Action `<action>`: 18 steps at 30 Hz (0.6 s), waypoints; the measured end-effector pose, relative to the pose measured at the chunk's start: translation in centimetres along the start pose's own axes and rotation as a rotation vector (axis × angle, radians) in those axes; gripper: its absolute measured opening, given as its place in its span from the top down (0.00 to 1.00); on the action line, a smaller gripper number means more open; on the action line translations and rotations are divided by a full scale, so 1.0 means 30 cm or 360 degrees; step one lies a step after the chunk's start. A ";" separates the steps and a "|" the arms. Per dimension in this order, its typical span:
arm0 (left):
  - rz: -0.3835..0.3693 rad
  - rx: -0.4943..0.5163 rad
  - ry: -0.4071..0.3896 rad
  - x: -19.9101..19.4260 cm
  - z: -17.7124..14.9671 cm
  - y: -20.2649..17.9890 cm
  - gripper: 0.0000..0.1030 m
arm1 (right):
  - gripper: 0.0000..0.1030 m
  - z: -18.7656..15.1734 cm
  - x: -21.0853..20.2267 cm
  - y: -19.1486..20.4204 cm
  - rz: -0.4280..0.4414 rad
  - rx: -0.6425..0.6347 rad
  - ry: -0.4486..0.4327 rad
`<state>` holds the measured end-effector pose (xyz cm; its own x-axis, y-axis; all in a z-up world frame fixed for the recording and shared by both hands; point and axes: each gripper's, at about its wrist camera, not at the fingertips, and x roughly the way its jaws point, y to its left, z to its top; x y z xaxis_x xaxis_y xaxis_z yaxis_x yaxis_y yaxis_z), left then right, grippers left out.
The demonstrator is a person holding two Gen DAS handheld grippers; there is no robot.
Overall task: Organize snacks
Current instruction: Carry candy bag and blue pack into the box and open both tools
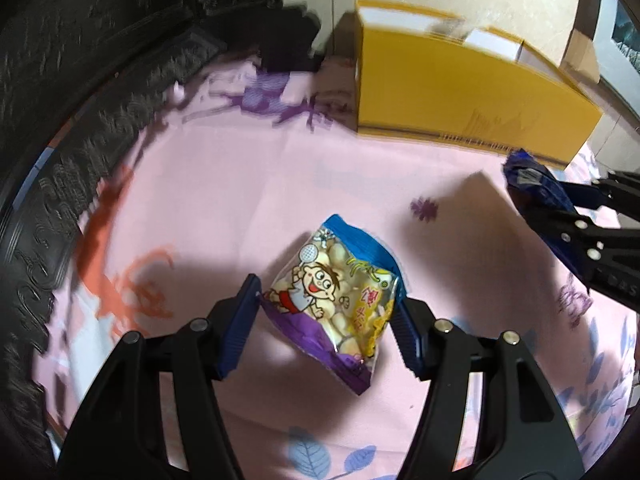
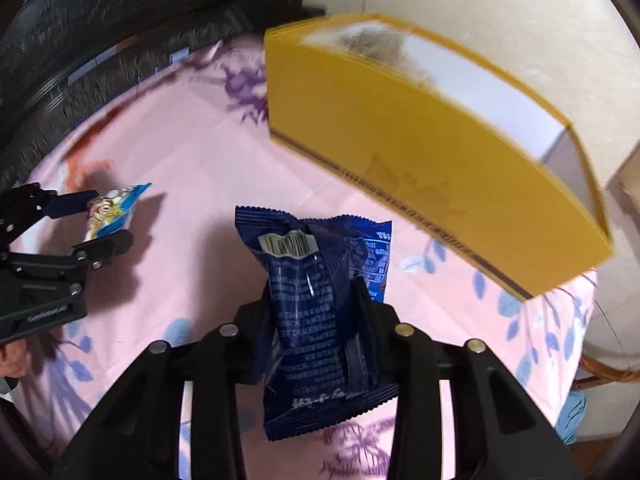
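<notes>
A clear snack bag with a cartoon boy and blue and purple ends sits between the pads of my left gripper, which is shut on it above the pink cloth. The bag also shows in the right wrist view. My right gripper is shut on a dark blue snack bag and holds it upright above the cloth. That bag and the right gripper show at the right edge of the left wrist view. An open yellow cardboard box stands at the back; it also shows in the right wrist view.
A pink cloth with flower and leaf prints covers the surface. A dark carved wooden frame curves along the left and back. A pale wall is behind the box. A wicker rim shows at the right.
</notes>
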<state>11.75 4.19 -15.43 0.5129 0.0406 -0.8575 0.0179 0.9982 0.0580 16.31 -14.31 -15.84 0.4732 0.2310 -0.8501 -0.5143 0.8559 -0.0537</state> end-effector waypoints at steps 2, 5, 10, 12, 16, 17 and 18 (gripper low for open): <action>-0.0009 0.0026 -0.0075 -0.063 0.075 -0.018 0.39 | 0.64 0.020 -0.084 -0.020 -0.0001 0.0038 -0.0084; -0.0036 0.0053 -0.0203 -0.140 0.227 -0.063 0.39 | 0.64 0.083 -0.229 -0.080 -0.0012 0.0103 -0.0243; -0.0134 0.0095 -0.0377 -0.196 0.534 -0.179 0.38 | 0.64 0.273 -0.363 -0.261 -0.0057 0.0270 -0.0470; -0.0176 0.0133 -0.0404 -0.180 0.671 -0.241 0.38 | 0.64 0.349 -0.355 -0.341 -0.0085 0.0327 -0.0500; -0.0159 0.0183 -0.0378 -0.090 0.841 -0.325 0.38 | 0.63 0.442 -0.260 -0.471 -0.0098 0.0436 -0.0426; -0.0158 0.0185 -0.0348 -0.057 0.873 -0.340 0.38 | 0.63 0.450 -0.233 -0.497 -0.0099 0.0458 -0.0398; -0.0159 0.0182 -0.0309 -0.023 0.900 -0.351 0.38 | 0.63 0.463 -0.192 -0.524 -0.0108 0.0484 -0.0365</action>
<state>34.37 -7.56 -1.66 0.6591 -0.0784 -0.7480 0.1681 0.9848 0.0449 31.60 -22.67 -2.82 0.6642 0.2371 -0.7090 -0.2572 0.9629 0.0810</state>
